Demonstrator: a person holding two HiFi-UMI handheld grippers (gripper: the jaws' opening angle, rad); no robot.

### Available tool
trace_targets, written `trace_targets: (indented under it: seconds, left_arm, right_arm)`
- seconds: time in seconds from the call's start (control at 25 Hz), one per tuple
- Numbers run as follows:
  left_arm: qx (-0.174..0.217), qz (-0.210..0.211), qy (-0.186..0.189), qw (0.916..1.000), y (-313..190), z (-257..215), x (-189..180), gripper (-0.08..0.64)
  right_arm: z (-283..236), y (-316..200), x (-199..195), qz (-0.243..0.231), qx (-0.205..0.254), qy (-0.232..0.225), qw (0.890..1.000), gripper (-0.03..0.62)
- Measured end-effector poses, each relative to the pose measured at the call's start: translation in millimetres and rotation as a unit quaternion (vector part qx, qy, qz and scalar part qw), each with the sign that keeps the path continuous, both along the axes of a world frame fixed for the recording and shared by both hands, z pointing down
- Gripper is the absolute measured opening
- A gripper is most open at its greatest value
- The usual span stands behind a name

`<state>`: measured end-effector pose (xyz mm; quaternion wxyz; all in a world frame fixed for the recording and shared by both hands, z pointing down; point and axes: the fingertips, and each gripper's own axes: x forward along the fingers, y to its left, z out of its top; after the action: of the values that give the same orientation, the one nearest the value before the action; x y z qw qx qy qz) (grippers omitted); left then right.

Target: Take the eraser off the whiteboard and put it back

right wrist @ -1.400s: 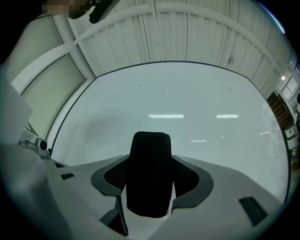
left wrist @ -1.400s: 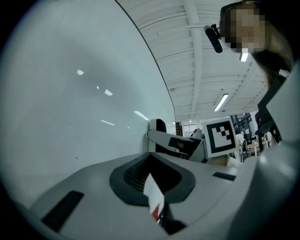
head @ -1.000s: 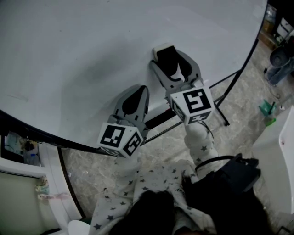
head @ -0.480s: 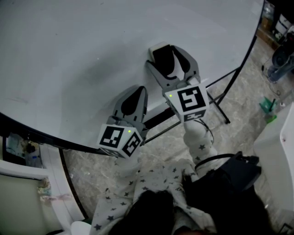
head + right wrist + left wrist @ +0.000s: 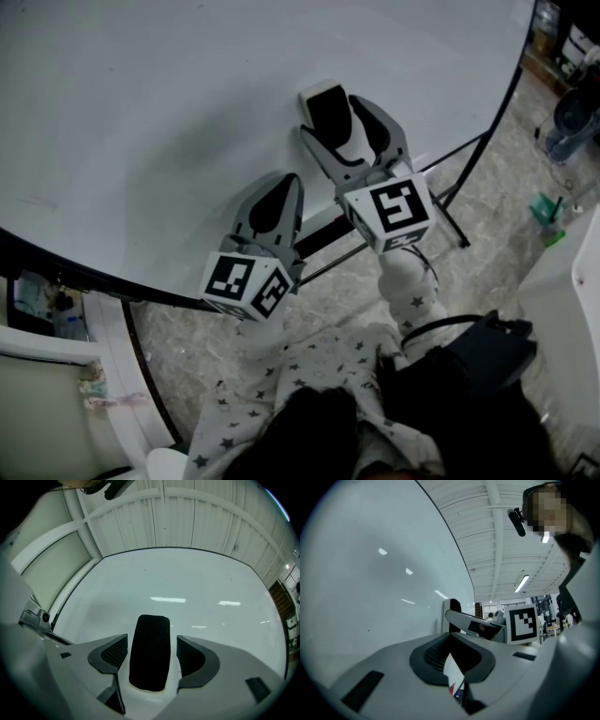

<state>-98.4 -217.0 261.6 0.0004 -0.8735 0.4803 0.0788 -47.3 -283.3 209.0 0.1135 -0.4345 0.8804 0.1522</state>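
Right gripper view is showing the eraser (image 5: 150, 652) sitting on the whiteboard (image 5: 187, 583) near its bottom edge, between the right gripper's (image 5: 151, 650) just-opened, spread jaws. Backing straight out is probably safest. Left gripper (image 5: 286, 183) is idling, jaws pressed together.

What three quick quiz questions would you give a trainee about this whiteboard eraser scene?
1. True or false: the right claw is clamped on the eraser.
2. The eraser sits on: A) the floor, B) the whiteboard, C) a shelf.
3. Fill in: the eraser's outward face is ____.
Key: 1 false, its jaws have just been opening and stand clear of the eraser between them; 2 B; 3 black.
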Motion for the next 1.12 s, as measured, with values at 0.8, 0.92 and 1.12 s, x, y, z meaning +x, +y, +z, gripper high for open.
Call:
trace_targets:
  seconds: [0.8, 0.92, 1.12]
  left_arm:
    - [-0.021, 0.021, 0.001, 0.9995, 39.7, 21.4, 50.3, 0.002]
    - [-0.026, 0.025, -0.003, 0.9994, 40.3, 28.5, 53.5, 0.002]
    - [-0.036, 0.03, -0.01, 0.9989, 44.0, 40.1, 59.6, 0.002]
  right_arm:
    - [72.1, 79.9, 47.8, -0.089, -0.15, 0.033, 0.984, 0.043]
    - [84.1, 84.5, 50.3, -0.097, -0.168, 0.035, 0.981, 0.043]
    - [98.1, 91.3, 55.3, -0.1, -0.187, 0.034, 0.977, 0.027]
